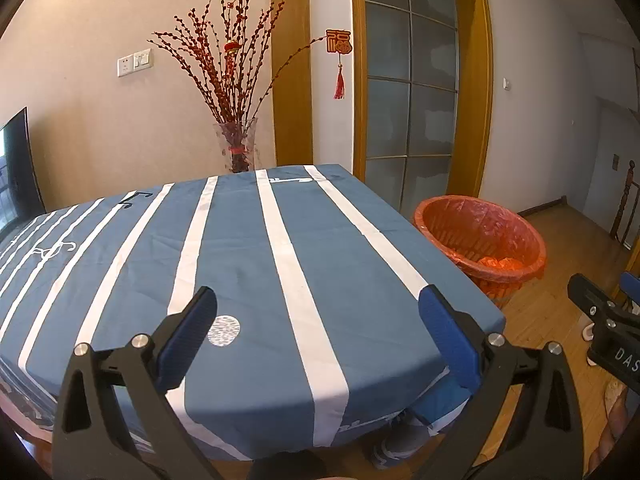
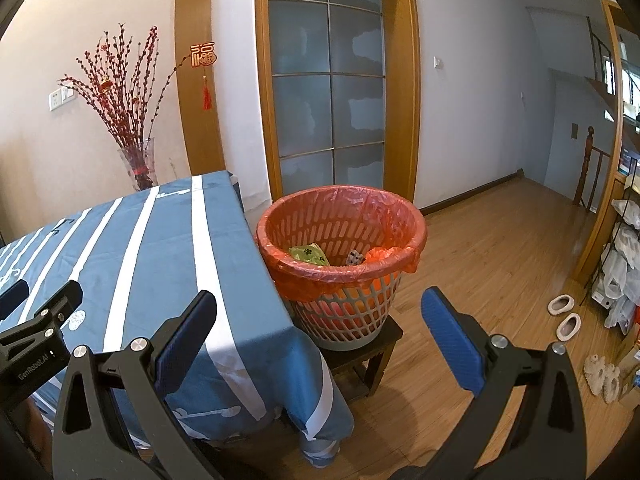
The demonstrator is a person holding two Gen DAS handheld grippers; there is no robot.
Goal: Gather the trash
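A grey basket with an orange-red bag liner (image 2: 340,216) stands on a dark low stool (image 2: 374,346) just right of the table; it also shows in the left wrist view (image 1: 480,236). Inside lie a green wrapper (image 2: 308,255), a small patterned scrap (image 2: 355,258) and crumpled orange plastic. My left gripper (image 1: 318,326) is open and empty above the near end of the blue striped tablecloth (image 1: 240,260). My right gripper (image 2: 320,328) is open and empty, in front of the basket, over the table's corner. No loose trash shows on the tablecloth.
A glass vase of red branches (image 1: 236,146) stands behind the table's far edge. A glass sliding door (image 2: 328,80) is behind the basket. Wooden floor (image 2: 500,260) spreads to the right, with slippers (image 2: 564,316) and a wire rack of bags (image 2: 624,264) at far right.
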